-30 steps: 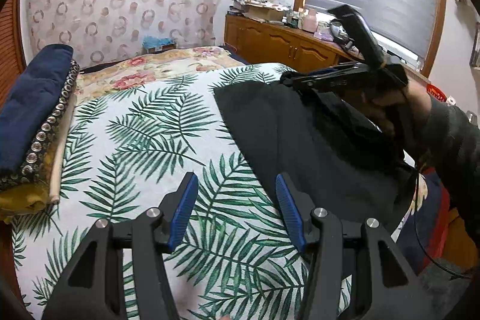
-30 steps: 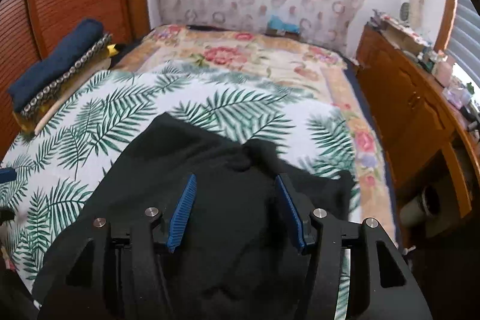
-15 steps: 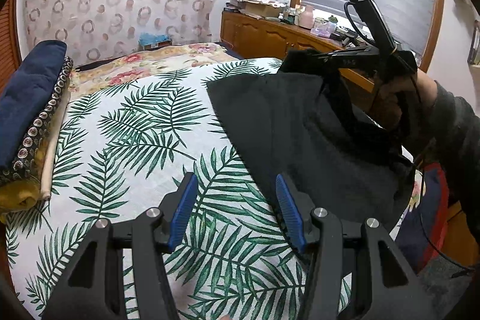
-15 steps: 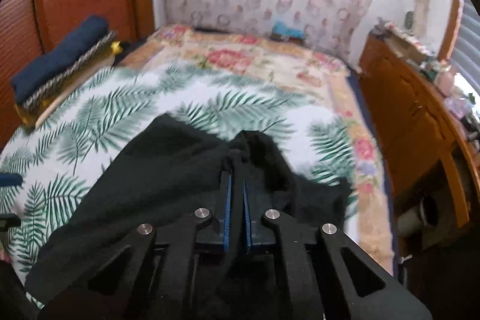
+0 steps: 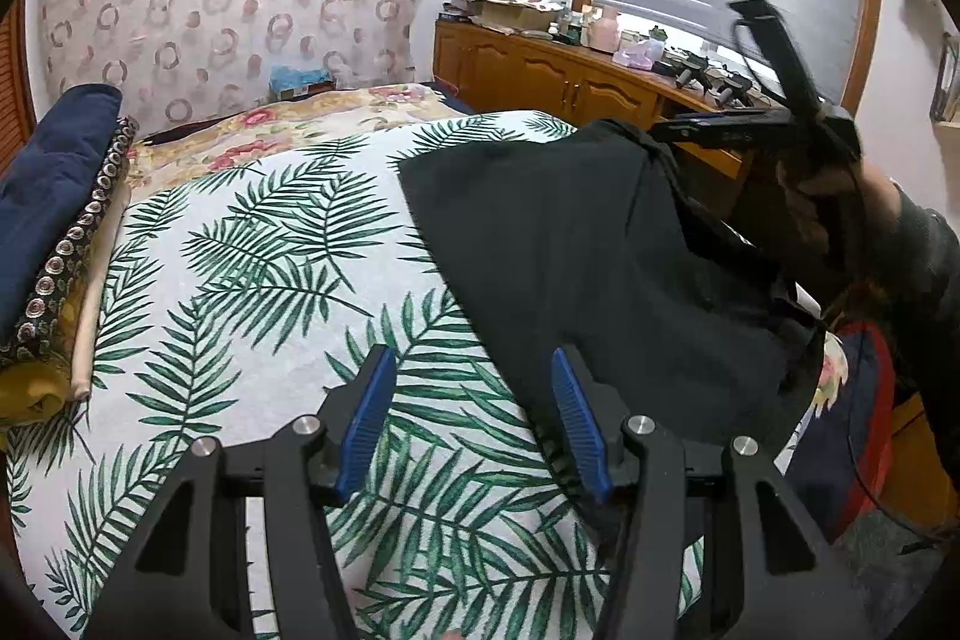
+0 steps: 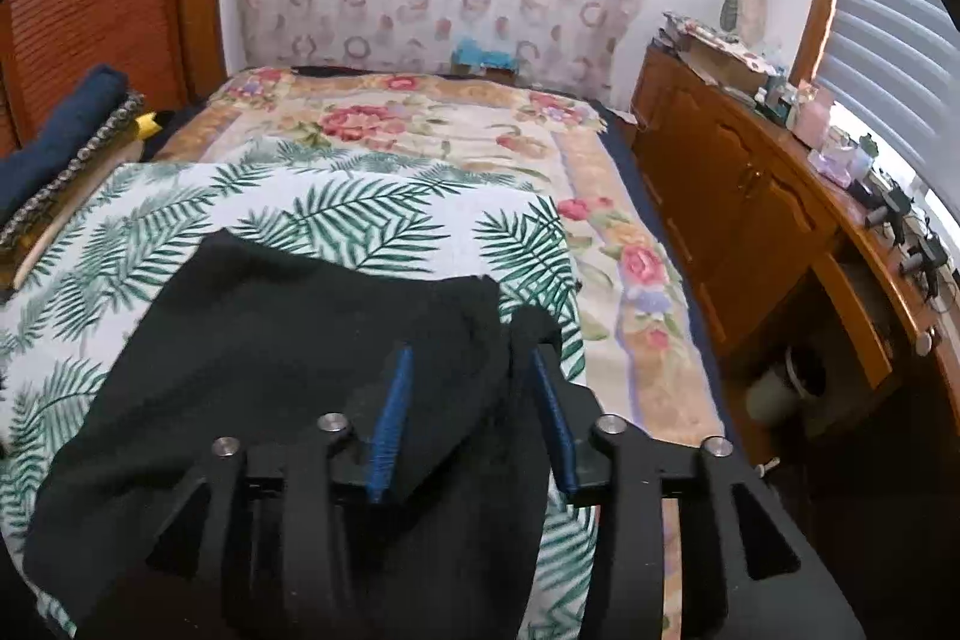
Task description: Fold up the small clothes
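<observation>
L gripper (image 5: 474, 415) — jaws spread, nothing held | R gripper (image 6: 471, 418) — jaws parted, dark fabric seen btwn | black cloth garment (image 5: 576, 244) laid on palm-leaf print bedsheet (image 5: 252, 280), R side.

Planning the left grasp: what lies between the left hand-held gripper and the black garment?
Only bare palm-leaf sheet; the left hand-held gripper hovers open beside the black garment, per the left wrist view.

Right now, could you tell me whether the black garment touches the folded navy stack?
Apart. The left wrist view shows a wide stretch of palm-leaf sheet between the black garment and the folded navy stack.
</observation>
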Demonstrator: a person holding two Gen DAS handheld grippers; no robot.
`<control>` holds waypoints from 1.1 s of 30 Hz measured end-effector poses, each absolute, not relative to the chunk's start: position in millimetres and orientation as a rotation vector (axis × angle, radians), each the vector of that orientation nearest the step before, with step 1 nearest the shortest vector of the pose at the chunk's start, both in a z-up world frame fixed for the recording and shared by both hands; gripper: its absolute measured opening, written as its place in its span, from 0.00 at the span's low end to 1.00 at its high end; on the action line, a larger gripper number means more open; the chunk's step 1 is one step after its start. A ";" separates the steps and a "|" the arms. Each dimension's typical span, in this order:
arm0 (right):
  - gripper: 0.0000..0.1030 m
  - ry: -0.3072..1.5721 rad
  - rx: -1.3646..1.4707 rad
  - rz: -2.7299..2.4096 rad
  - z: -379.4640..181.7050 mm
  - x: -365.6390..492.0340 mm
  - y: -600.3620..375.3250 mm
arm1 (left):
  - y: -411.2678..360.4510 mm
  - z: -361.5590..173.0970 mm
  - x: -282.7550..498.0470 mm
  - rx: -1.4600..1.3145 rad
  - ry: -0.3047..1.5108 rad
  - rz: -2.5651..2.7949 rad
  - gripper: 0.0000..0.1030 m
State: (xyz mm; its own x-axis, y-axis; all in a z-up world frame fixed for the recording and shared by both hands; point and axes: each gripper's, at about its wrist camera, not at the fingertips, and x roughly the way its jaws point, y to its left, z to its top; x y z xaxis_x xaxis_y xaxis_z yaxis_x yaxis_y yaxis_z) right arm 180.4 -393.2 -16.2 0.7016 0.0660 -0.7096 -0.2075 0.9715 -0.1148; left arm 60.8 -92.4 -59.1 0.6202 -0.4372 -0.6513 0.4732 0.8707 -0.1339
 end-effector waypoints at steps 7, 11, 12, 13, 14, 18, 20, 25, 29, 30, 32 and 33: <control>0.44 0.795 -0.216 0.246 -25.6 117.1 -387.1 | -108.5 -62.6 57.5 0.072 0.747 -0.566 0.51; 0.44 0.831 -0.219 0.279 -38.5 91.1 -384.9 | -116.9 -67.6 57.0 0.087 0.761 -0.582 0.51; 0.44 0.841 -0.211 0.286 -41.6 85.6 -385.3 | -117.8 -68.4 56.8 0.088 0.764 -0.585 0.51; 0.44 0.850 -0.203 0.291 -44.5 81.6 -385.9 | -119.1 -69.1 56.8 0.089 0.767 -0.588 0.51; 0.44 0.854 -0.196 0.292 -47.0 79.0 -385.9 | -120.1 -69.6 56.9 0.089 0.769 -0.590 0.51; 0.44 0.869 -0.166 0.286 -55.5 72.9 -391.7 | -122.6 -71.3 55.7 0.093 0.775 -0.595 0.51; 0.44 0.879 -0.128 0.288 -58.3 73.7 -398.2 | -123.3 -72.2 54.9 0.096 0.779 -0.595 0.51; 0.44 0.873 -0.108 0.291 -55.8 67.6 -399.1 | -125.7 -72.7 54.6 0.095 0.781 -0.597 0.51; 0.55 0.855 -0.121 0.296 -48.0 59.7 -395.2 | -126.5 -73.9 54.4 0.094 0.785 -0.602 0.51; 0.61 0.841 -0.131 0.300 -46.0 56.7 -394.0 | -126.6 -74.3 55.1 0.093 0.787 -0.604 0.51; 0.62 0.830 -0.145 0.293 -44.8 53.7 -394.0 | -128.6 -76.8 55.5 0.095 0.797 -0.609 0.51; 0.62 0.835 -0.142 0.294 -45.6 54.2 -393.6 | -129.6 -77.8 56.3 0.097 0.801 -0.609 0.51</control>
State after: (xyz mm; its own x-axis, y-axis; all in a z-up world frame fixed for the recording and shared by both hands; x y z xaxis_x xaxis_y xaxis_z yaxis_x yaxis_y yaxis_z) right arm 54.2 -393.6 -45.6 0.6339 0.2007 -0.7469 -0.3112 0.9503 -0.0088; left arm 56.3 -129.6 -77.8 0.5355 -0.4749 -0.6984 0.5464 0.8254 -0.1423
